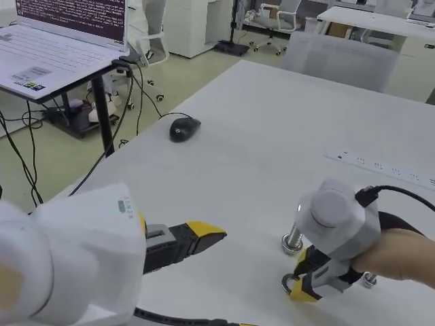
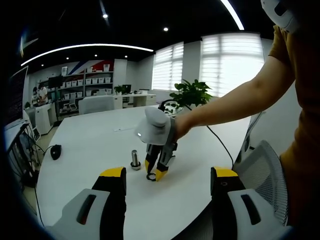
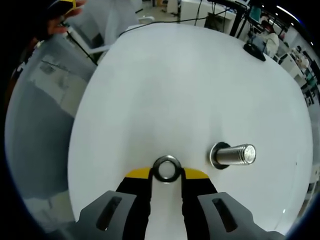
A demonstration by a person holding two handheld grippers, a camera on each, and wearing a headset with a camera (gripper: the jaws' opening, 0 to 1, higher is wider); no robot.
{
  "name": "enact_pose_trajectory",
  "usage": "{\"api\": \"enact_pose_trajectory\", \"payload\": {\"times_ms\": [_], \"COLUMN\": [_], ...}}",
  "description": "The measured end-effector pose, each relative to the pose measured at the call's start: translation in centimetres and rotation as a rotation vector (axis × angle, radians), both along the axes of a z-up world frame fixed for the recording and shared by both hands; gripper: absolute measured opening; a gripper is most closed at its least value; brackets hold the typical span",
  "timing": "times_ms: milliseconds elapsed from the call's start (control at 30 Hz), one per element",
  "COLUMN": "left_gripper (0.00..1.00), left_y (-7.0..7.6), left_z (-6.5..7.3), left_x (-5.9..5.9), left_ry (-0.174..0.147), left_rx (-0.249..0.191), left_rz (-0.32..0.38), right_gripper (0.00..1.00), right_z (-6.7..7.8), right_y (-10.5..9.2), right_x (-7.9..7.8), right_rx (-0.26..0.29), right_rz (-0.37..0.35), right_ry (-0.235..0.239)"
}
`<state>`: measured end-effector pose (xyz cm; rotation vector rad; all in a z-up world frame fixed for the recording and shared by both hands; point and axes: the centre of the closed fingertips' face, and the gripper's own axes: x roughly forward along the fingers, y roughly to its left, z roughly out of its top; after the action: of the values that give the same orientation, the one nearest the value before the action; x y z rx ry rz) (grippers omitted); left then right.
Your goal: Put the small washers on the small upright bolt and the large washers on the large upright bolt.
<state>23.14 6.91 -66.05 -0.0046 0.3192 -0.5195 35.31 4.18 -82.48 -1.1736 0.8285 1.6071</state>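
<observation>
- While pointing down at the table [image 1: 272,136], the right gripper [image 3: 166,172] is pinching a washer [image 3: 167,168] between its jaw tips at the near right.
- A bolt [image 3: 234,154] is standing upright just on the far side of the washer, apart from it.
- The left gripper [image 2: 168,173] is hovering at the near left, jaws spread wide, gripping nothing.
- A mouse [image 1: 183,128] is lying at the far left.

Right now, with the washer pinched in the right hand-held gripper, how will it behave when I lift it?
The washer looks like a thin, shiny metal ring: probably rigid and light. The right hand-held gripper pinches only its rim at the jaw tips, so it may slip or pivot. Dropped on the smooth table, it could roll.
</observation>
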Motion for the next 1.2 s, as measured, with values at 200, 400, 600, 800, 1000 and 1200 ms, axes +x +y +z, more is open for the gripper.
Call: {"api": "enact_pose_trajectory", "payload": {"times_ms": [200, 400, 600, 800, 1000, 1200], "left_gripper": [0.68, 0.68, 0.68, 0.68, 0.68, 0.68], "left_y": [0.1, -0.1, -0.4, -0.5, -0.6, -0.6], "left_z": [-0.1, -0.1, -0.3, -0.2, -0.1, -0.1], "left_x": [0.0, 0.1, 0.1, 0.2, 0.2, 0.3], "left_ry": [0.003, 0.001, 0.006, 0.002, -0.002, 0.006], "left_rx": [0.004, 0.003, 0.003, 0.004, 0.004, 0.0], "left_rz": [0.002, -0.002, -0.007, -0.01, -0.009, -0.01], "right_gripper": [0.22, 0.22, 0.22, 0.22, 0.22, 0.22], "right_z": [0.9, 2.3, 4.6, 6.7, 7.9, 8.4], "right_y": [-0.3, -0.5, -0.4, 0.0, 1.0, 2.1], "right_x": [0.2, 0.8, 2.1, 3.6, 4.4, 5.0], "right_rx": [0.01, 0.024, 0.051, 0.069, 0.082, 0.088], "right_rz": [0.005, 0.001, -0.001, -0.002, 0.013, 0.028], "right_ry": [-0.007, -0.019, -0.057, -0.102, -0.129, -0.143]}}
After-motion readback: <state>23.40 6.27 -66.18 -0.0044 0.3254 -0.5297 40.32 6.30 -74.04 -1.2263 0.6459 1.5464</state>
